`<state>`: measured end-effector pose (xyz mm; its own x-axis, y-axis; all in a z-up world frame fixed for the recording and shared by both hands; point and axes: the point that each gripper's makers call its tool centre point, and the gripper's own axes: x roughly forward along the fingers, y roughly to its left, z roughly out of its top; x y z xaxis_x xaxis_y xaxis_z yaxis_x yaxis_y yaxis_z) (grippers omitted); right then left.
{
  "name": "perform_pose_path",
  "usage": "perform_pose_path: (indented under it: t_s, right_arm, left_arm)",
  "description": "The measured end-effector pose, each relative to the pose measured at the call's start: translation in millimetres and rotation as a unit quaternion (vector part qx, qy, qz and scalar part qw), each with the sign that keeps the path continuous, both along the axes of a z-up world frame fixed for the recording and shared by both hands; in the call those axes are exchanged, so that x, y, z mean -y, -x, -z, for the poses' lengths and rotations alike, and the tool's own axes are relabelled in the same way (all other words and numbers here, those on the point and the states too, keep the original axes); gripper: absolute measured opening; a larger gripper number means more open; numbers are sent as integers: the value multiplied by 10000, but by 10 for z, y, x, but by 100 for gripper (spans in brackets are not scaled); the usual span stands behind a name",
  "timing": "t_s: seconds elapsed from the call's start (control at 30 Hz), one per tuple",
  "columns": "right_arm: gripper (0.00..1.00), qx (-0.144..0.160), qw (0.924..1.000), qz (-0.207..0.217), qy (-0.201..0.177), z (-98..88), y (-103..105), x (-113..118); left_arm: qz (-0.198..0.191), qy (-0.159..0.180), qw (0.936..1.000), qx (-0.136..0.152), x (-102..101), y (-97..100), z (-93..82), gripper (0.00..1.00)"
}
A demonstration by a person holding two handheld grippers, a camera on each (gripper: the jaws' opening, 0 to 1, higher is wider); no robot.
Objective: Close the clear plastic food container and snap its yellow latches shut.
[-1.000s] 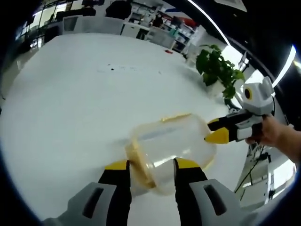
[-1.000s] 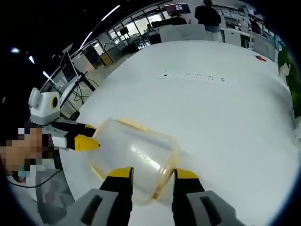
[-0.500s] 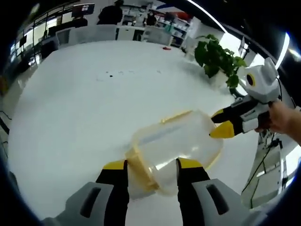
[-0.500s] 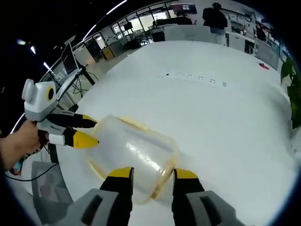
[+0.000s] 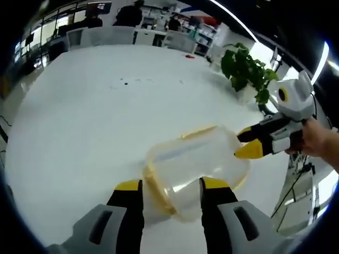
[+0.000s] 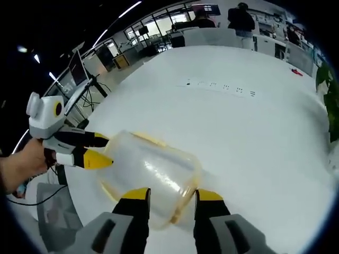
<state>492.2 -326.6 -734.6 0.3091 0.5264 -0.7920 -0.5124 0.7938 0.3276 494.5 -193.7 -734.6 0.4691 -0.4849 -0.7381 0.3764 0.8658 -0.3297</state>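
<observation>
Hardly anything has moved since half a second ago: the container [image 5: 193,166] lies on the same patch of the white counter [image 5: 90,121], and both tools sit against it as before; only the views have drifted a little. The clear box rests on its side near the counter's edge, its yellow-edged rim [image 5: 154,186] turned toward the left tool [image 5: 169,188]. That tool's jaws stand apart, one on each side of the rim end, apparently bracing rather than squeezing. The right tool [image 6: 168,197] likewise straddles the opposite end with its jaws apart around the box. In the left gripper view its yellow tips [image 5: 249,145] touch the far end of the box. Whether the latches are snapped cannot be made out through the cloudy plastic.

To do this step well, I would keep one tool bracing the box so it cannot roll, and press the other squarely on a latch toward the wall.

Beyond stand a potted plant [image 5: 244,74] and distant office desks.
</observation>
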Motion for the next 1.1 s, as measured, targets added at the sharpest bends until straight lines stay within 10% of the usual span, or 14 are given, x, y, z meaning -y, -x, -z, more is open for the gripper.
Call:
perform_pose_path:
  t_s: [0.43,1.1]
  right_arm:
    - [26,-101,9995,225,-199,18,-7,18]
    - [27,-124,9997,175,-119,11,-23,31]
  left_arm:
    - [-459,300,9985,-78,18,-77,-61,31]
    - [-66,182,9997,-159,66,-19,-9,33]
